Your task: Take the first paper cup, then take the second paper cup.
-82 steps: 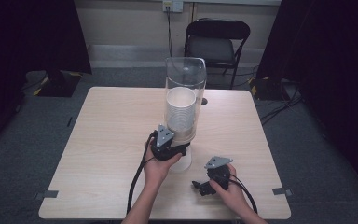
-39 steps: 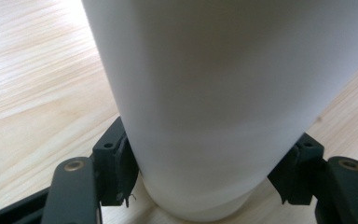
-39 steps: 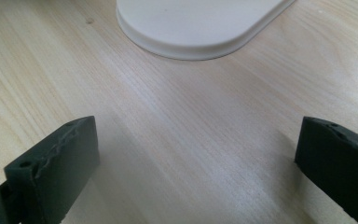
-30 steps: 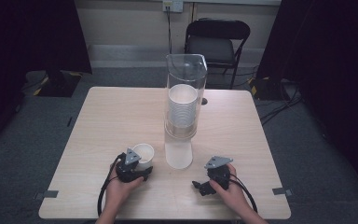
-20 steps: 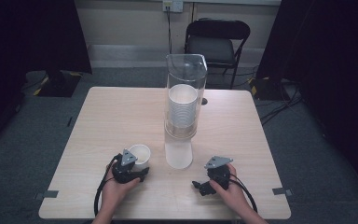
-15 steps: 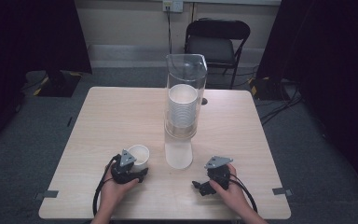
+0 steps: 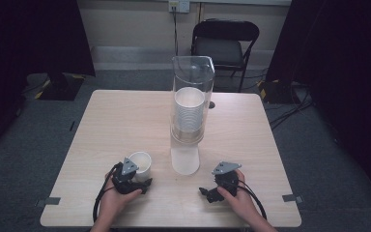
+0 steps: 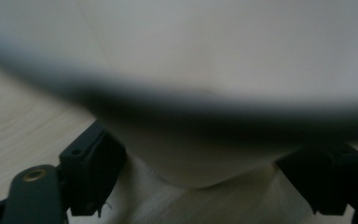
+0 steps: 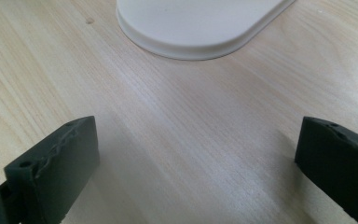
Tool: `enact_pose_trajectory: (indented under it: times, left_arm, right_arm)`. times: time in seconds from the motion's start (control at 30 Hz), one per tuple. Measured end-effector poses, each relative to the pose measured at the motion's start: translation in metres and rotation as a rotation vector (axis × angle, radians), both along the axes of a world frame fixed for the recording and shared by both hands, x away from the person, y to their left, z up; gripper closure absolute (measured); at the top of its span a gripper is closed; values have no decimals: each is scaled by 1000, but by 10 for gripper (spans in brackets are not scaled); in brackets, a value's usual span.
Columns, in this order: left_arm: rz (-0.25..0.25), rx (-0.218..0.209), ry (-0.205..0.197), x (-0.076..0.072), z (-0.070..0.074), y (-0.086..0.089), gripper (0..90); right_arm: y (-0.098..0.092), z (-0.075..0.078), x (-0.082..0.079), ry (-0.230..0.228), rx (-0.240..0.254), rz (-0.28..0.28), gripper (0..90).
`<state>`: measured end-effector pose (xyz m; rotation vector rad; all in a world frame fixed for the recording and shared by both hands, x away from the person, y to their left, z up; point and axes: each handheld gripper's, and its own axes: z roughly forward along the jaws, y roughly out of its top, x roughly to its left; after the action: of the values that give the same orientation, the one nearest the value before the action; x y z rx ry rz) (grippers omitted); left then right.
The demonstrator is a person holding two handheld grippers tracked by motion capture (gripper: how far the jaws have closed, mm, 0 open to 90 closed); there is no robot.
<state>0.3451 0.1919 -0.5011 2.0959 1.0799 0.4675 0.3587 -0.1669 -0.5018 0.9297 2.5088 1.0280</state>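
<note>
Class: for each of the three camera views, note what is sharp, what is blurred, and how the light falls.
High view: table evenly lit and sharp, room edges falling into darkness. Left gripper view: white cup pressed close, badly out of focus, with a dark smeared band across it. Right gripper view: wood grain crisp, dispenser base clear, soft shadows by the jaws.

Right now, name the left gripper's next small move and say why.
Probably draw the left gripper straight back from the paper cup. Its jaws have just been opening, the cup stands upright on the table between them, and both pads stand clear of its wall in the left gripper view, so it looks released.
</note>
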Motion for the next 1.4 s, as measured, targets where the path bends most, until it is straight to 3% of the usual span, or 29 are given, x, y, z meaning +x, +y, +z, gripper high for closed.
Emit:
enact_pose_trajectory:
  times: [0.27, 0.57, 0.6, 0.7, 0.8, 0.93, 1.07, 1.4]
  left_arm:
    - [-30, 5, 1, -9, 0, 20, 149]
    - [-39, 5, 1, -11, 0, 23, 143]
    - [-39, 5, 1, -11, 0, 23, 143]
    - [-38, 5, 1, -11, 0, 23, 143]
    - [-38, 4, 1, -11, 0, 23, 143]
    - [-39, 4, 1, -11, 0, 23, 143]
    - [-38, 4, 1, -11, 0, 23, 143]
    - [-38, 4, 1, -11, 0, 23, 143]
  right_arm:
    - [1, 0, -1, 0, -1, -11, 0]
    - [1, 0, -2, -2, -1, -23, 0]
    - [1, 1, -2, 0, -5, -20, 13]
    - [-2, 4, -2, -8, 5, -6, 168]
    - [-4, 8, 0, 21, 10, -24, 150]
    - [-3, 23, 6, -8, 54, -13, 148]
    - [4, 40, 15, -8, 109, 9, 151]
    - [30, 75, 36, -53, 205, 21, 200]
